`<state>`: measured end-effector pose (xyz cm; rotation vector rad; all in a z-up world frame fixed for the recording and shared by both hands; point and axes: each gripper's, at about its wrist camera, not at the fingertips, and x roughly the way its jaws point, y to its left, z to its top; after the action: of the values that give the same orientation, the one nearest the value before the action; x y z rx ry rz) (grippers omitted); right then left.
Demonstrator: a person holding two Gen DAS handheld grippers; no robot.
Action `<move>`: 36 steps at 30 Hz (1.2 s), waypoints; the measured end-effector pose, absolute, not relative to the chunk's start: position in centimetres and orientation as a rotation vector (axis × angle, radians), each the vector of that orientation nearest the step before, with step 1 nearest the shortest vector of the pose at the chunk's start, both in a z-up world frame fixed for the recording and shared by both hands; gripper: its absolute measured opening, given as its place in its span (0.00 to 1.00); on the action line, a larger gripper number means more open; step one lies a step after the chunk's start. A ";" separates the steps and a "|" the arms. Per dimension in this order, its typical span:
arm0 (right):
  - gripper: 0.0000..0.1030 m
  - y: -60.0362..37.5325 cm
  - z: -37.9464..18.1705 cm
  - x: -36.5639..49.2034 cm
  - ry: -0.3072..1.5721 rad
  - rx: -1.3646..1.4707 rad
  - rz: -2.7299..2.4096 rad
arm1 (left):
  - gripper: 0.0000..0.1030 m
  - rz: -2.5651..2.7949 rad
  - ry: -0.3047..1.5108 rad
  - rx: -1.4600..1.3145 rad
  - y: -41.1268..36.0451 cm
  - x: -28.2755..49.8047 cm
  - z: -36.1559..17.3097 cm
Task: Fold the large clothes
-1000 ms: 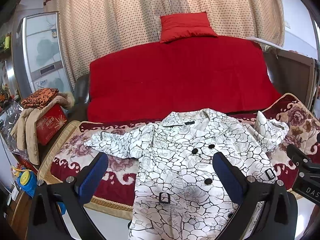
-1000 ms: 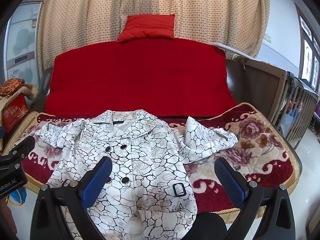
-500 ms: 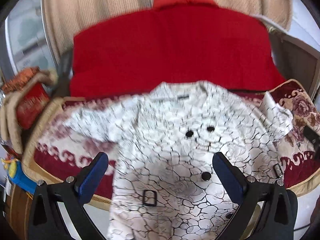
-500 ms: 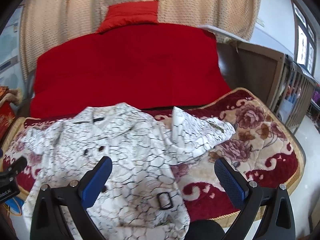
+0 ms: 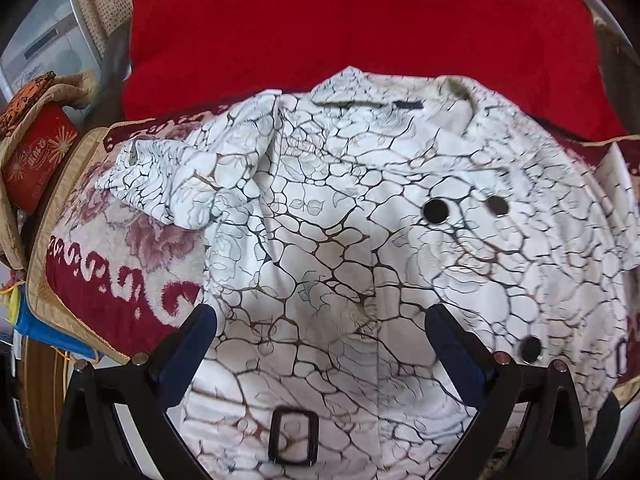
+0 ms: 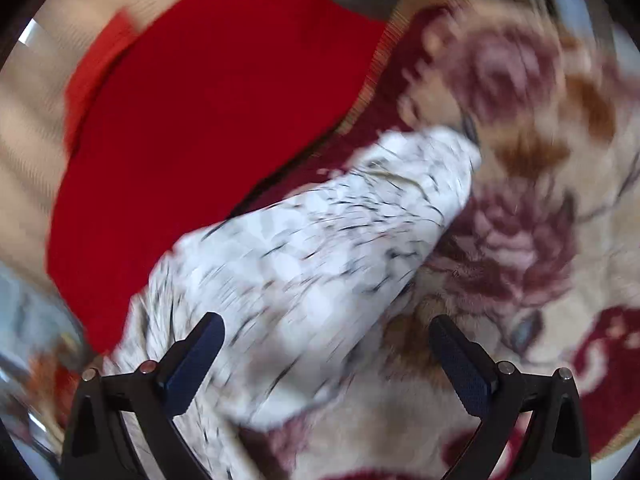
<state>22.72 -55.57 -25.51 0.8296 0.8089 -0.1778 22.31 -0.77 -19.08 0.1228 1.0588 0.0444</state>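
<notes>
Both grippers closer now. Left gripper (image 5: 320, 320) spread wide over coat (image 5: 360, 240) lying flat on sofa blanket (image 5: 120, 248); right gripper (image 6: 326, 330) parted (blurred, probably) above sleeve (image 6: 320, 248).

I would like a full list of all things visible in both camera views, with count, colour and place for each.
coat: one, white with dark crackle print, spread on the sofa seat
buttons: three seen, black, coat front
buckle: one, black, lower coat front
sleeve: one, white print, lying on the blanket
blanket: one, floral maroon and cream, sofa seat
red cover: one, sofa back
red box: one, far left
left gripper: jaws open, above coat
right gripper: jaws open, above sleeve
</notes>
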 end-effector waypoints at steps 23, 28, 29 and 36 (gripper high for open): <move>0.09 -56.4 -21.4 25.5 0.496 0.945 -0.108 | 1.00 0.039 1.001 0.139 1.1 21.9 -18.4; 0.09 -46.3 -14.0 25.2 0.440 0.740 0.075 | 1.00 0.105 0.921 0.070 6.5 20.7 -15.8; 0.09 -43.4 -12.8 25.3 0.437 0.687 0.118 | 1.00 0.128 0.906 0.059 7.7 20.4 -15.5; 0.16 -23.1 -11.9 26.5 0.546 0.336 0.330 | 1.00 0.261 0.874 -0.061 16.2 18.6 -14.9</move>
<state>26.45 -23.13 -11.86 0.3358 0.5459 0.3302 18.61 16.17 -14.92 -0.0612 0.8736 0.2608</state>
